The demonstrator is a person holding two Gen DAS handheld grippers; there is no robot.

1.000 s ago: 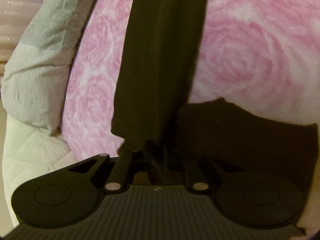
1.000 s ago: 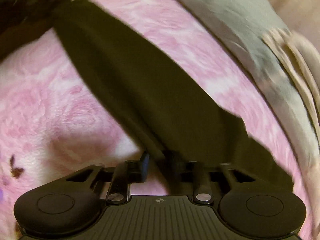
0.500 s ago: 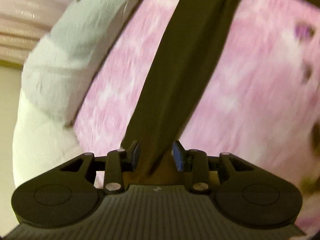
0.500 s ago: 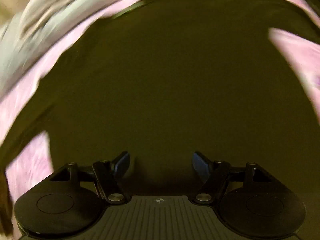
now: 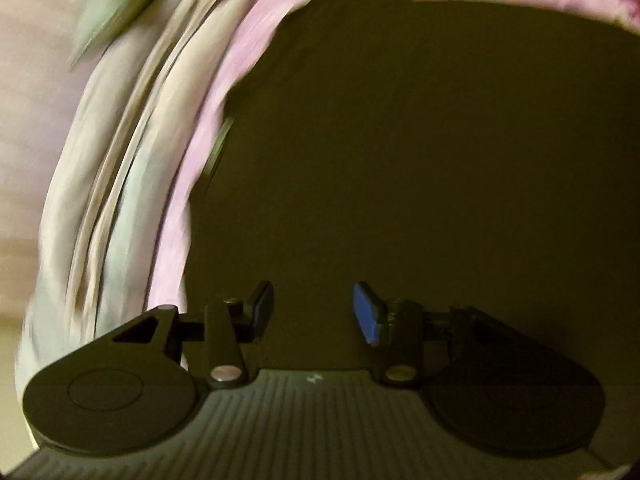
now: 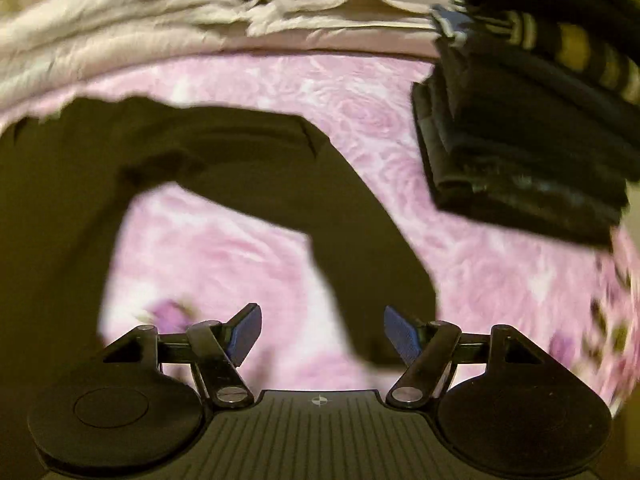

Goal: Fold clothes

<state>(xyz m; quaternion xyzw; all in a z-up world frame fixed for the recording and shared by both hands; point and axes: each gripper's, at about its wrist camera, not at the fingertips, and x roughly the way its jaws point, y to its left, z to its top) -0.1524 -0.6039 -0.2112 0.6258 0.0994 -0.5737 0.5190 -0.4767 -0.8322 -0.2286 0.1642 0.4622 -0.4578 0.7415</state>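
Open pink rose blanket [image 6: 224,248] lies bare inside the curve of the dark garment [image 6: 304,184], offering clear passage. Right of the garment, a stack of folded dark clothes [image 6: 520,152] blocks the way; beyond it, rumpled pale bedding [image 6: 132,36] borders the blanket.

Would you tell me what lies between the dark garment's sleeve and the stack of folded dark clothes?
In the right wrist view, only bare pink rose-patterned blanket separates the dark garment's sleeve from the stack of folded dark clothes.
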